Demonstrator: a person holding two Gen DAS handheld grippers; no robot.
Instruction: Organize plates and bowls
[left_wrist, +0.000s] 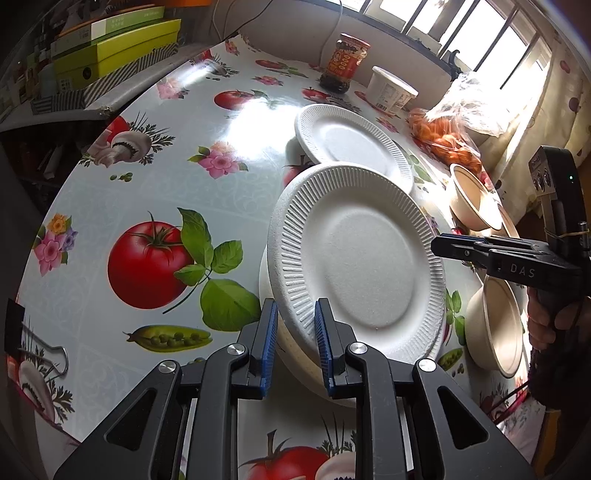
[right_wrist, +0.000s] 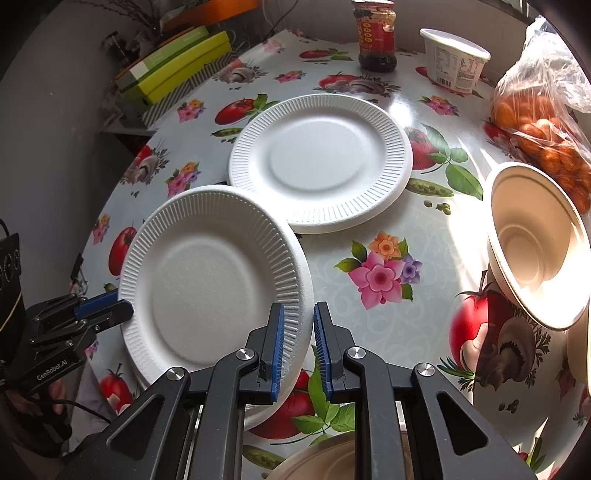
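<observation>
Floral table (right_wrist: 406, 325); foam plate (right_wrist: 207, 280) rim between both grippers' pads

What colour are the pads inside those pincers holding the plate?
Blue, on black fingers; the pads show best in the right wrist view.

Two white ribbed foam plates (right_wrist: 216, 284) (right_wrist: 319, 162), three beige paper bowls (right_wrist: 537, 247) (right_wrist: 317, 461) (left_wrist: 496, 328), one red-labelled glass sauce jar (right_wrist: 375, 35), one white lidded plastic tub (right_wrist: 454, 61), one clear bag of orange fruit (right_wrist: 546, 136).

Round table (left_wrist: 192, 122) under a glossy oilcloth printed with tomatoes, mushrooms and flowers. Barred window (left_wrist: 461, 33) beyond it admits strong sunlight; a patterned curtain (left_wrist: 554, 110) hangs beside; stacked boxes (left_wrist: 110, 48) occupy a side shelf.
</observation>
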